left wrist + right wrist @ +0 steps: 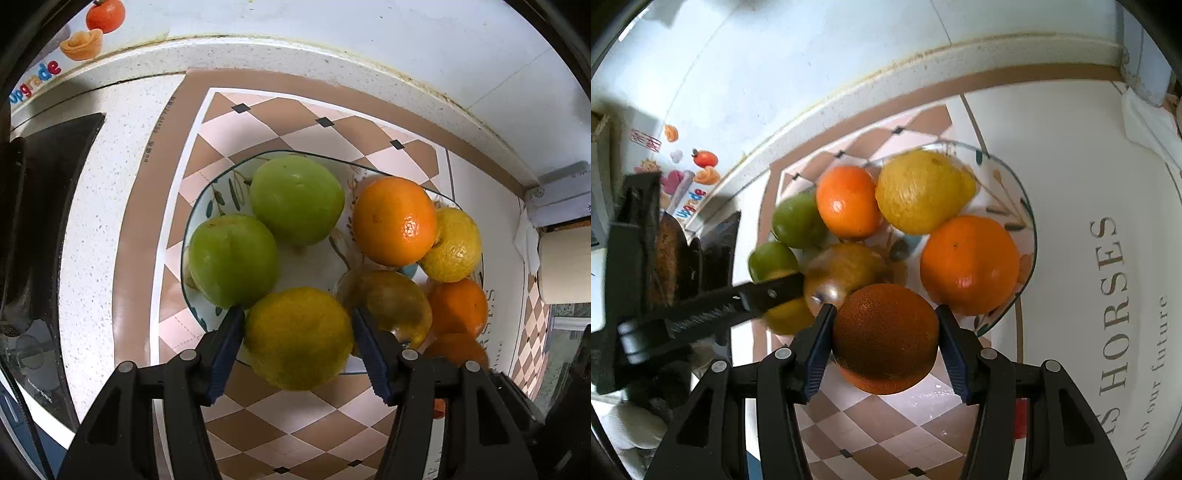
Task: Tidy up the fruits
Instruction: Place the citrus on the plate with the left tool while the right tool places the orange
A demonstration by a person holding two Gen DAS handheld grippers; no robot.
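Observation:
A glass-rimmed floral bowl [207, 206] on a checked mat holds two green fruits [295, 199], oranges [393, 221], a lemon [452, 245] and a brownish apple [388, 302]. My left gripper [297, 314] is shut on a yellow lemon [297, 338] at the bowl's near edge. My right gripper [884, 312] is shut on a dark orange [884, 338] at the bowl's near rim [1028, 221]. The left gripper's finger [768, 293] shows in the right wrist view, over the bowl's left side.
The checked mat [258, 417] lies on a speckled counter [110, 184] against a white wall. A black stove edge [48, 192] is to the left. A white mat with lettering [1108, 295] lies right of the bowl. A paper roll [565, 266] stands at far right.

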